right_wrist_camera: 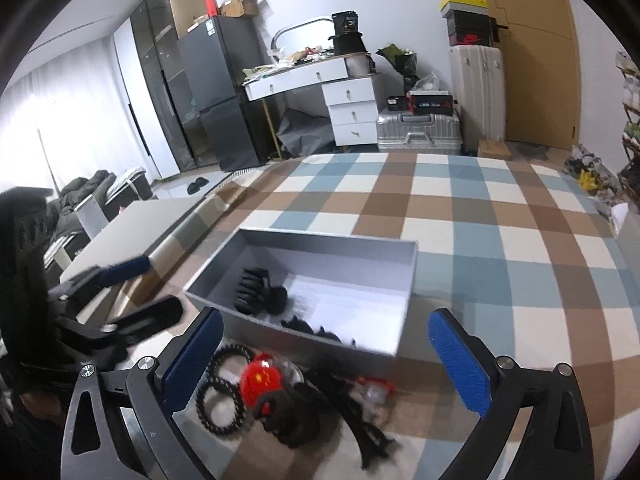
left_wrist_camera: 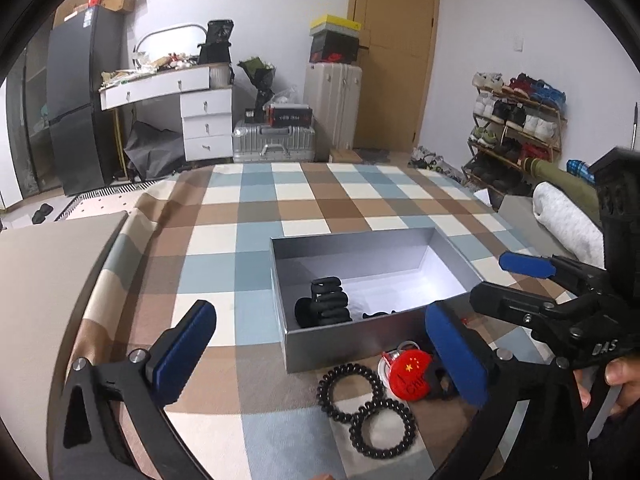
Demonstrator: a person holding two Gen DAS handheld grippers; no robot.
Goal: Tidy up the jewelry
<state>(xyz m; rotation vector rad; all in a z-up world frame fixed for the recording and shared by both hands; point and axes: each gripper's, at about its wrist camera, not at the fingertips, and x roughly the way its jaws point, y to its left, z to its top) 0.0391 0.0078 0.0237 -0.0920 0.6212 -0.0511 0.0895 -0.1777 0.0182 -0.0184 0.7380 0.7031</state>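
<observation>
A silver open box sits on the checked cloth. In it lie a black claw hair clip and a smaller black piece. In front of the box lie two black spiral hair ties, a red round badge, black clips and a small clear-and-red item. My left gripper is open and empty above the hair ties. My right gripper is open and empty above the pile; it also shows in the left wrist view.
The checked cloth covers the table; a grey board lies at its left edge. Behind the table stand a white dresser, suitcases, a dark fridge and a shoe rack.
</observation>
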